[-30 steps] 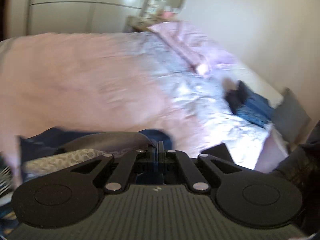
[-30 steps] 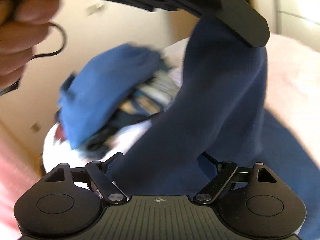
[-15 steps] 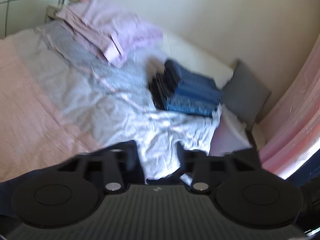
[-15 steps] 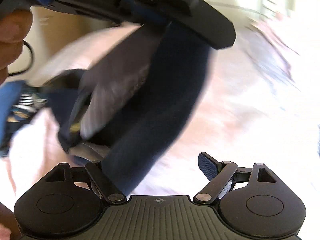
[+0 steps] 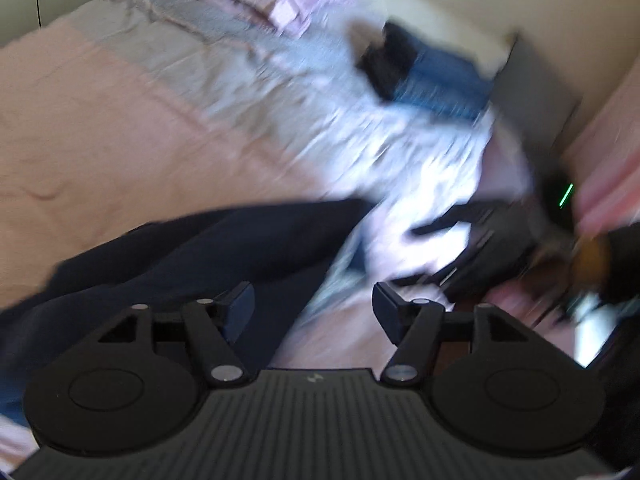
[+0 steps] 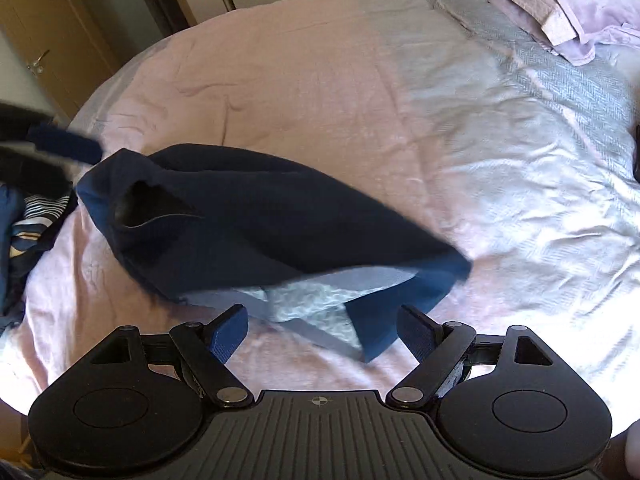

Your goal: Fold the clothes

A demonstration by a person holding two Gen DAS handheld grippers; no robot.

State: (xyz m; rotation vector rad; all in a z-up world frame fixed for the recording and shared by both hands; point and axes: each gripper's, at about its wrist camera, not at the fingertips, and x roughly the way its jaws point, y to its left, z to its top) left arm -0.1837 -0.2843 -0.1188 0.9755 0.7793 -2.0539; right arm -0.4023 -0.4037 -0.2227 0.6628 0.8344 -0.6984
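A dark navy garment [image 6: 256, 224] lies crumpled on the pink bedspread [image 6: 304, 72], with a pale lining showing at its near edge. My right gripper [image 6: 322, 330] is open and empty just in front of that edge. In the blurred left wrist view the same garment [image 5: 200, 256] lies at lower left. My left gripper [image 5: 312, 312] is open and empty, its left finger over the cloth. The other gripper [image 5: 472, 248] shows as a dark blur at right.
A stack of folded blue clothes [image 5: 432, 76] sits near the headboard side beside a grey cushion [image 5: 536, 92]. Lilac pillows [image 6: 560, 4] lie at the bed's far end. A pile of unfolded striped and blue clothes [image 6: 28, 224] lies at the left edge. A wooden door [image 6: 44, 32] stands beyond.
The left gripper was shut on the navy garment, holding it up; it has opened and the garment has dropped onto the bed. Both views have swung down toward the bedspread.
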